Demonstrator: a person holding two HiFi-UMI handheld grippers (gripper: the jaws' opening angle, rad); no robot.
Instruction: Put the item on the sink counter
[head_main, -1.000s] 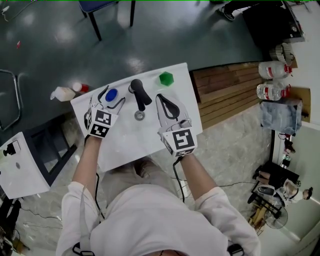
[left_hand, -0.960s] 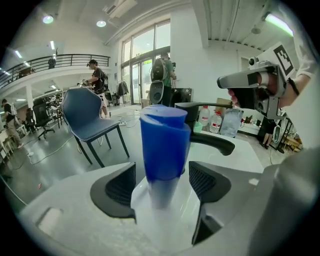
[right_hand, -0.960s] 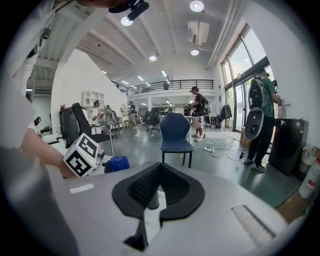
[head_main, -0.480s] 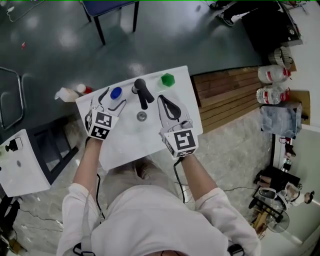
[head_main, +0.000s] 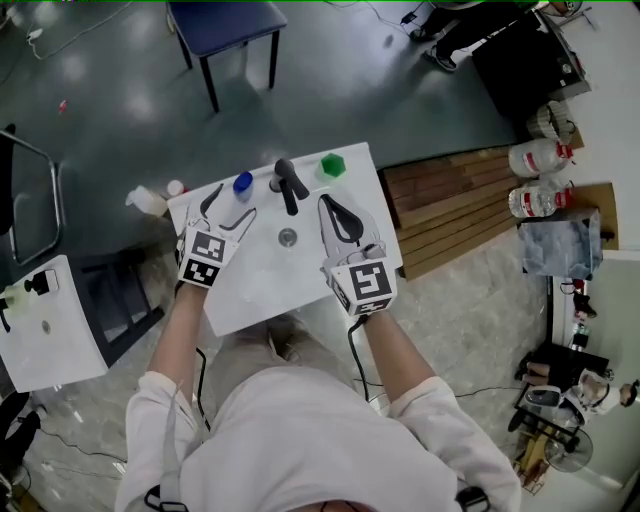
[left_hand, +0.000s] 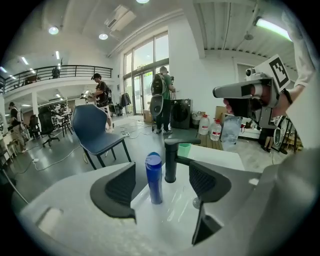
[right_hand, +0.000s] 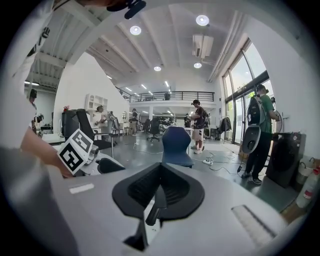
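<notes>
A blue bottle (head_main: 243, 183) stands upright on the white sink counter (head_main: 240, 300), left of the black faucet (head_main: 290, 183). My left gripper (head_main: 226, 206) is open just short of the bottle and does not touch it. In the left gripper view the bottle (left_hand: 154, 177) stands ahead between the spread jaws of that gripper (left_hand: 162, 196), beside the faucet (left_hand: 171, 160). A green item (head_main: 332, 166) sits on the counter's far right corner. My right gripper (head_main: 340, 214) hovers right of the drain (head_main: 288, 237), shut (right_hand: 159, 189) with nothing in it.
A blue chair (head_main: 225, 25) stands beyond the sink. A wooden pallet (head_main: 450, 200) and water jugs (head_main: 535, 160) lie to the right. A white bottle (head_main: 148, 201) lies on the floor at the counter's left, and a white box (head_main: 50, 330) is nearer me.
My left gripper, whose jaws were around the blue bottle, has drawn back from it; the bottle stays standing on the counter. The right gripper has barely moved.
</notes>
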